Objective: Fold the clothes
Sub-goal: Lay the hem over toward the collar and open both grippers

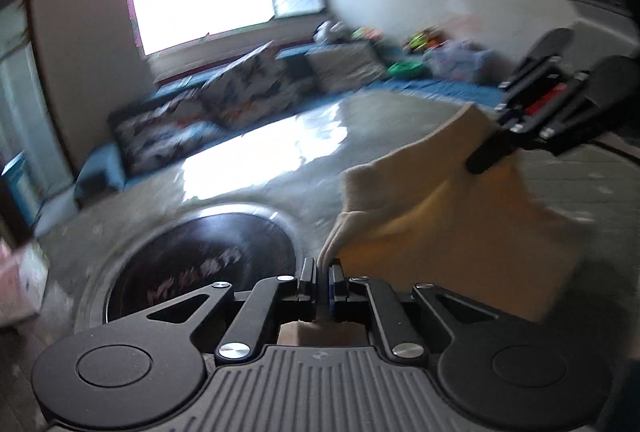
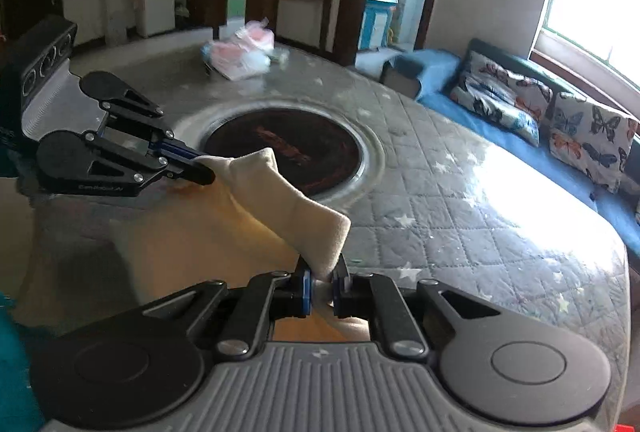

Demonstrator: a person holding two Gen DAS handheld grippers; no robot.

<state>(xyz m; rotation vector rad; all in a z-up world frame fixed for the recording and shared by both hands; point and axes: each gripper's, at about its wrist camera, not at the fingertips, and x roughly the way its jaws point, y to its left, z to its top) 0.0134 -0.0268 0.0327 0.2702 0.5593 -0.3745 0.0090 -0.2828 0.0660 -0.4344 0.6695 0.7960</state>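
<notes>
The left hand-held gripper [image 1: 322, 272] and right hand-held gripper [image 2: 323, 278] each pinch the cream garment [image 2: 288, 203], lifted above the quilted tabletop [image 2: 460, 191]; folding seems barely started.

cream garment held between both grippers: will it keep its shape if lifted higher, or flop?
Likely floppy: the cream garment sags between the left gripper and right gripper, its folded edge curving. Probably light, since two fingertip pinches carry it. The fleecy look suggests it won't slip easily, though motion blur hides the texture.
</notes>
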